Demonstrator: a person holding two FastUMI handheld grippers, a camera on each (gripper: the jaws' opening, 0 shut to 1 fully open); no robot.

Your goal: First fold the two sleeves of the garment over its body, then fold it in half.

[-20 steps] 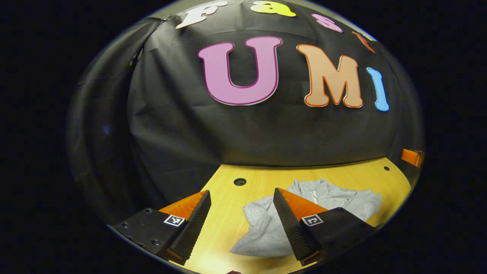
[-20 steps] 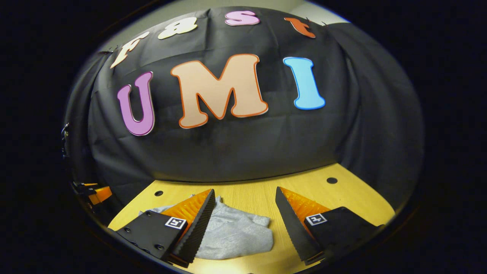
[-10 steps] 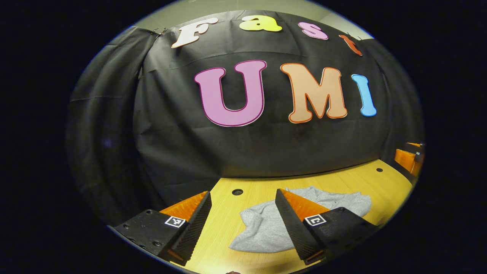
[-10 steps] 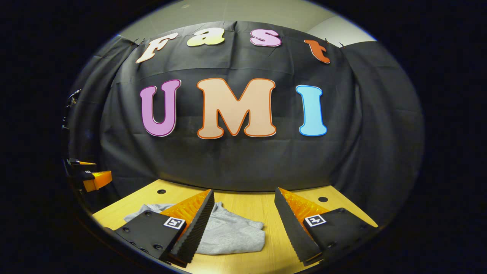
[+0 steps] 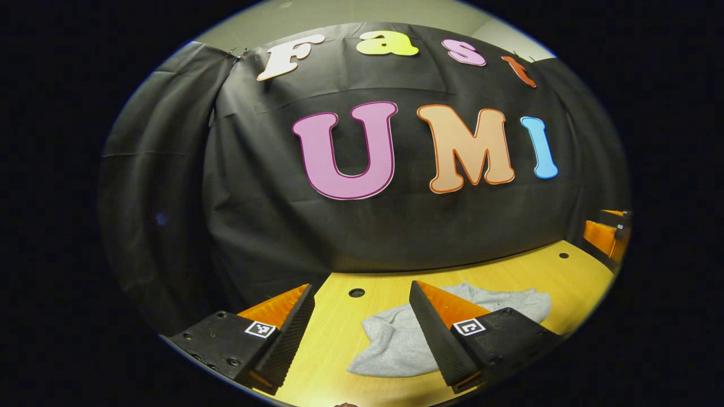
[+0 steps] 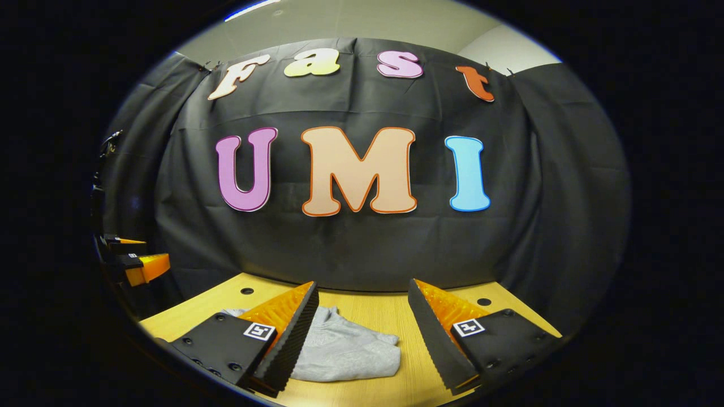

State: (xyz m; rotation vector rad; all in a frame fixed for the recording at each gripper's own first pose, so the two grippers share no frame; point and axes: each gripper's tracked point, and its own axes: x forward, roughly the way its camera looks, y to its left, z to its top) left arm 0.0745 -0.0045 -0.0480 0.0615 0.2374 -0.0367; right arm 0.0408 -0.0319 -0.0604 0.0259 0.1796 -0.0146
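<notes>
A grey garment (image 5: 396, 339) lies bunched and folded on the wooden table (image 5: 334, 339). In the left gripper view my left gripper (image 5: 362, 291) hangs open above the table, its right finger covering part of the cloth. The right gripper view shows the same garment (image 6: 345, 353) behind the left finger of my right gripper (image 6: 362, 288), which is open with nothing between its fingers. Both grippers are raised clear of the cloth. The other gripper (image 5: 608, 234) shows at the right edge of the left gripper view, and the left gripper (image 6: 138, 265) at the left edge of the right gripper view.
The table top (image 6: 379, 308) has small round holes (image 5: 356, 293) near its far edge. The black cloth wall (image 5: 367, 226) stands close behind the table and wraps round both sides.
Both grippers have tilted up and drawn back from the garment, so the wall sits lower in each view and less table shows. The garment stays put and both grippers stay open.
</notes>
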